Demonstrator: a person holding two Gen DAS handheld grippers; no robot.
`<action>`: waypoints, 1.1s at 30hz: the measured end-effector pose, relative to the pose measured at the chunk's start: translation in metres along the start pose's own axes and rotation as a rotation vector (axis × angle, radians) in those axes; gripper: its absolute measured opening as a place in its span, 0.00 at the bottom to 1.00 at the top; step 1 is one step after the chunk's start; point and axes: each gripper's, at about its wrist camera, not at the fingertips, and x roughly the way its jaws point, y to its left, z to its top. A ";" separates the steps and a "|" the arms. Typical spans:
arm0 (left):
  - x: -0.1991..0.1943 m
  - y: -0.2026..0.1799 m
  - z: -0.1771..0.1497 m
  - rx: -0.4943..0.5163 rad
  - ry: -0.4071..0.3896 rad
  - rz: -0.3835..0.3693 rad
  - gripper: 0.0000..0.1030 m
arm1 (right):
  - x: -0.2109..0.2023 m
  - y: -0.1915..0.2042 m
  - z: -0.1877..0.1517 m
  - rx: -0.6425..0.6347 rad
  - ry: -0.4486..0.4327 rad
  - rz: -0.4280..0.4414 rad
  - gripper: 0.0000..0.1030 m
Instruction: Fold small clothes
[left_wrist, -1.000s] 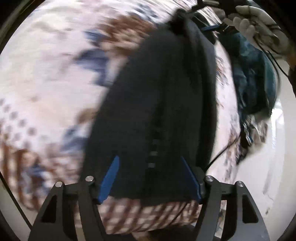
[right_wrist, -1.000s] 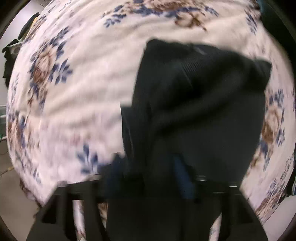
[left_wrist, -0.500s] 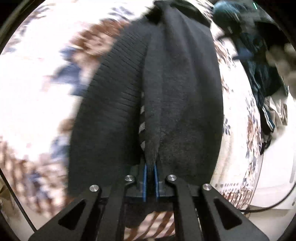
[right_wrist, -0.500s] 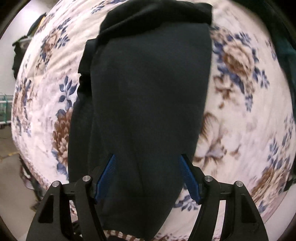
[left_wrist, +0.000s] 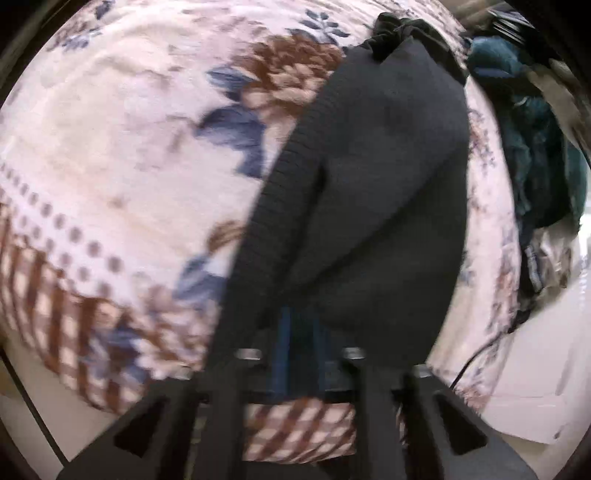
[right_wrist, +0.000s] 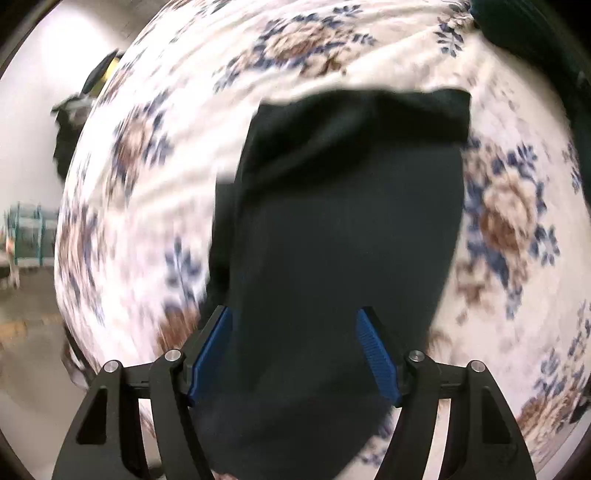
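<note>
A small black knit garment (left_wrist: 369, 192) lies folded lengthwise on a floral blanket (left_wrist: 129, 147). My left gripper (left_wrist: 299, 347) is at its near end, its blue pads close together with a fold of the black fabric between them. In the right wrist view the same black garment (right_wrist: 343, 229) lies flat on the blanket (right_wrist: 147, 155). My right gripper (right_wrist: 295, 350) is open, its blue pads spread either side of the garment's near end, above the cloth.
A heap of dark teal and other clothes (left_wrist: 539, 155) lies at the right edge of the bed. A black cable (left_wrist: 476, 354) runs over the blanket's right side. A teal rack (right_wrist: 26, 236) stands on the floor at far left.
My right gripper opened and let go of the garment a second ago and stays open. My left gripper closed on the garment's near fold and has shifted; the view is blurred by motion.
</note>
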 end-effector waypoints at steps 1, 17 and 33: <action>0.005 -0.004 0.001 0.005 0.004 -0.031 0.53 | 0.003 0.001 0.017 0.030 0.000 0.018 0.69; 0.023 -0.032 -0.009 0.120 -0.009 0.112 0.04 | 0.071 0.037 0.141 0.192 0.008 -0.088 0.12; 0.010 0.037 0.037 0.008 0.066 0.137 0.13 | 0.091 0.088 0.159 -0.024 0.080 -0.201 0.14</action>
